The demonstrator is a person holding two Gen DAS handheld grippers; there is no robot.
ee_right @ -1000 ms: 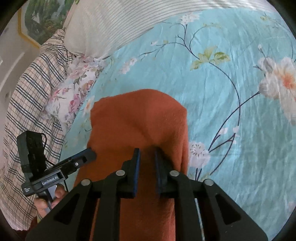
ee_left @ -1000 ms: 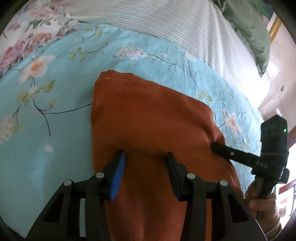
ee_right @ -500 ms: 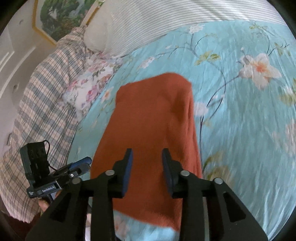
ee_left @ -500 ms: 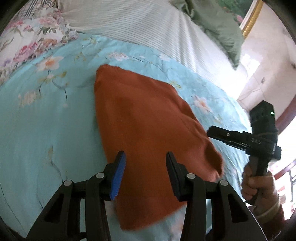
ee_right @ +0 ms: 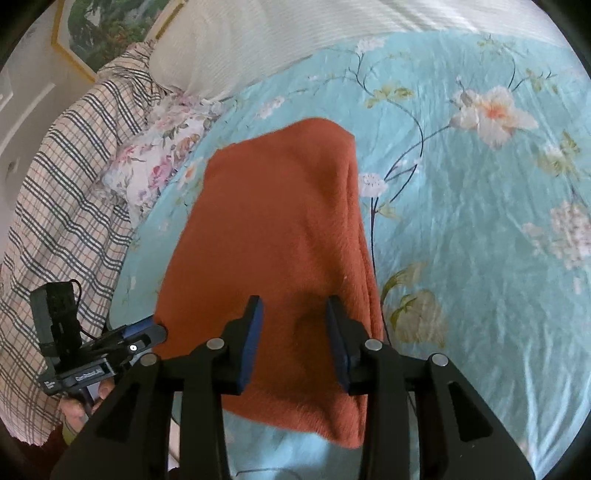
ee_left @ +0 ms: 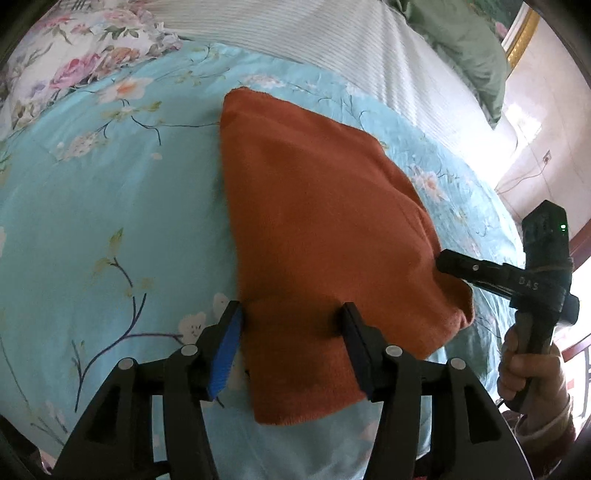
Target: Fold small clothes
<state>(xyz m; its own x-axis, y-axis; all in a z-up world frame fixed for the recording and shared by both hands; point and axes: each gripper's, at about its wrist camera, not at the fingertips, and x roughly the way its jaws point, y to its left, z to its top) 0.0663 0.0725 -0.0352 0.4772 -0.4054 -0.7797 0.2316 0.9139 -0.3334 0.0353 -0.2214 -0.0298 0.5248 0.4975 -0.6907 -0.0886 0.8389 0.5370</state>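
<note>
1. Orange knit sweater lies folded on the teal floral bedsheet, near edge close to the bed's front edge.
2. Left gripper is wide open, holds nothing, fingers straddling the near hem.
3. Right gripper is open too, empty, over the sweater's near part.
4. Risk: closing low could pinch sheet along with knit.
5. Risk: grabbing only the top layer would undo the fold; the soft knit sags easily.

You've got fuzzy, matt orange knit lying on a smooth, faintly sheeny floral cotton bedsheet. At twelve o'clock, ribbed white cloth. Your left claw and right claw look like matt black plastic, blue-padded.
</note>
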